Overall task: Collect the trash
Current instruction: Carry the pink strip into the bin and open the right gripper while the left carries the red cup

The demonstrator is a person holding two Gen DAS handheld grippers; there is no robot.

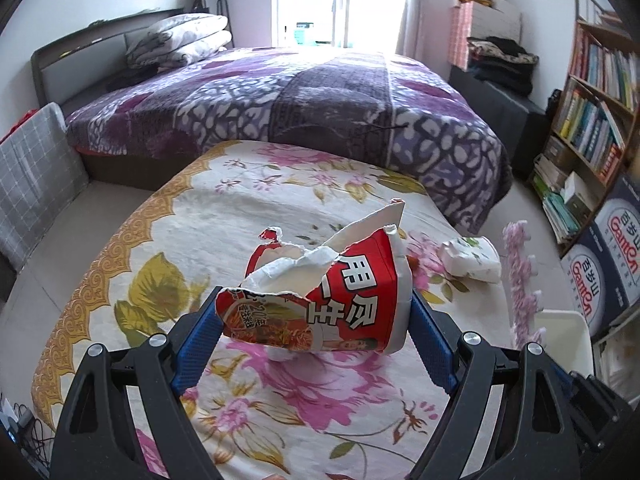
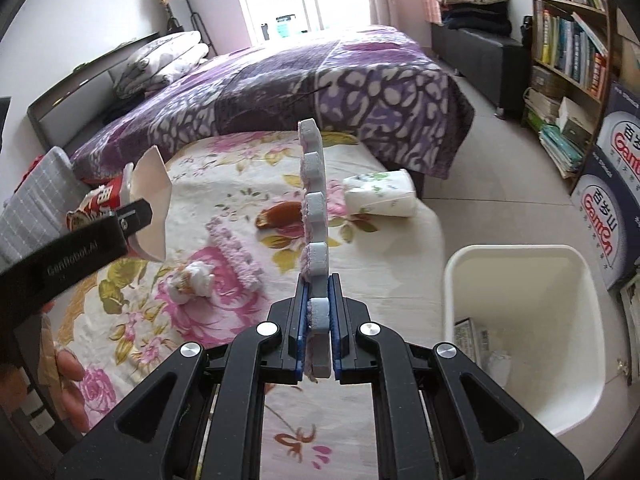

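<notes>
My left gripper (image 1: 314, 314) is shut on a torn red and white noodle cup (image 1: 332, 300), held above the floral cloth (image 1: 180, 240); its jaws stand wide around the cup. The same cup (image 2: 116, 196) and left gripper (image 2: 136, 216) show at the left of the right wrist view. My right gripper (image 2: 318, 312) is shut on a notched pink and grey foam mat strip (image 2: 314, 208) that stands upright from the pads. On the cloth lie a second foam strip (image 2: 236, 252), a crumpled wrapper (image 2: 192, 280), a brown wrapper (image 2: 282, 214) and a tissue pack (image 2: 380, 194).
A white bin (image 2: 524, 340) with some trash inside stands on the floor right of the cloth-covered surface. A bed with a purple blanket (image 1: 300, 92) lies behind. Bookshelves (image 1: 592, 112) and Ganten boxes (image 2: 604, 208) line the right wall. A person's hand (image 2: 68, 372) shows at lower left.
</notes>
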